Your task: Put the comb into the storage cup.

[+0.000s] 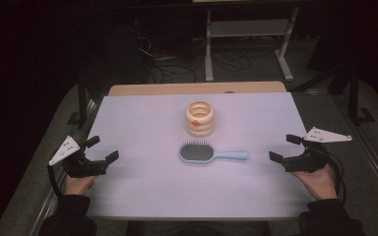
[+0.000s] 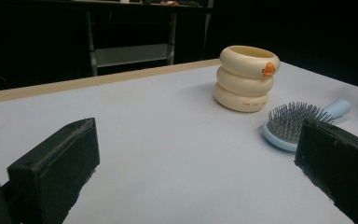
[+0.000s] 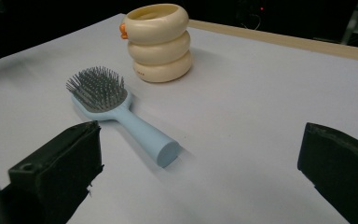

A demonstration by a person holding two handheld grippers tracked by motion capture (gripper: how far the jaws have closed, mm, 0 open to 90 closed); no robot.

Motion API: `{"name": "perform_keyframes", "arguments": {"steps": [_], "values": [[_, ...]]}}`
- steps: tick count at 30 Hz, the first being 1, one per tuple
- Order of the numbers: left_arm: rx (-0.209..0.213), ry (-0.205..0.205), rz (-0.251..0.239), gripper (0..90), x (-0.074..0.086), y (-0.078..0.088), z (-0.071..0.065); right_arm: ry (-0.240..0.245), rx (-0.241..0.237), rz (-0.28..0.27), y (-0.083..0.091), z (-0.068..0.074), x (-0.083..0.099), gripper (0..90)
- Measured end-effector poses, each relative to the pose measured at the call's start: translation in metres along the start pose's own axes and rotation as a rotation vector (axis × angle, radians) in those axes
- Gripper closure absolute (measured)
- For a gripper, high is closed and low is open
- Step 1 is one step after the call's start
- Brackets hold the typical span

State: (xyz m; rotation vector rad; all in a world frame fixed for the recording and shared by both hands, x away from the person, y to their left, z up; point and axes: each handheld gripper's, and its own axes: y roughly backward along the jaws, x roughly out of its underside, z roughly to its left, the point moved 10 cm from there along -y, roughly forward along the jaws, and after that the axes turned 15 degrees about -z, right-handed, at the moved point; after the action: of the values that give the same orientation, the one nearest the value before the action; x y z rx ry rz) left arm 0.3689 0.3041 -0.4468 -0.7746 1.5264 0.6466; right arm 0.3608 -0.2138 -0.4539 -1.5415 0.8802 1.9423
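A light blue hairbrush (image 1: 211, 153) lies bristles up in the middle of the white table, its handle toward the right. Just behind it stands a cream ringed holder (image 1: 200, 118) with a small orange mark, open at the top. My left gripper (image 1: 102, 149) rests at the table's left edge, jaws open and empty. At the right edge my right gripper (image 1: 284, 148) is open too, with nothing in it. The left gripper view has the holder (image 2: 245, 78) and brush (image 2: 294, 123) ahead to the right. In the right gripper view the brush (image 3: 121, 112) handle points toward me, the holder (image 3: 159, 41) behind it.
The white table (image 1: 147, 187) has a wooden strip (image 1: 197, 88) along its far edge. Beyond it are a metal rack (image 1: 248, 34) and loose cables on a dark floor. Both hands sit near the table's front corners.
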Motion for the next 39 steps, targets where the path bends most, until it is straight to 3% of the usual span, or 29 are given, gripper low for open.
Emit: {"name": "perform_keyframes", "arguments": {"steps": [23,30,39], "values": [[0.002,0.011,-0.013,0.0,-0.001,0.001,-0.002,0.01,-0.015,-0.021,0.006,0.006,-0.011,0.0],[0.0,0.009,-0.013,0.0,-0.001,0.002,-0.002,0.034,-0.012,0.012,0.01,0.003,-0.017,0.0],[-0.001,0.01,-0.014,0.0,-0.001,0.002,-0.002,0.082,-0.038,0.057,0.003,0.005,-0.039,0.0]]}}
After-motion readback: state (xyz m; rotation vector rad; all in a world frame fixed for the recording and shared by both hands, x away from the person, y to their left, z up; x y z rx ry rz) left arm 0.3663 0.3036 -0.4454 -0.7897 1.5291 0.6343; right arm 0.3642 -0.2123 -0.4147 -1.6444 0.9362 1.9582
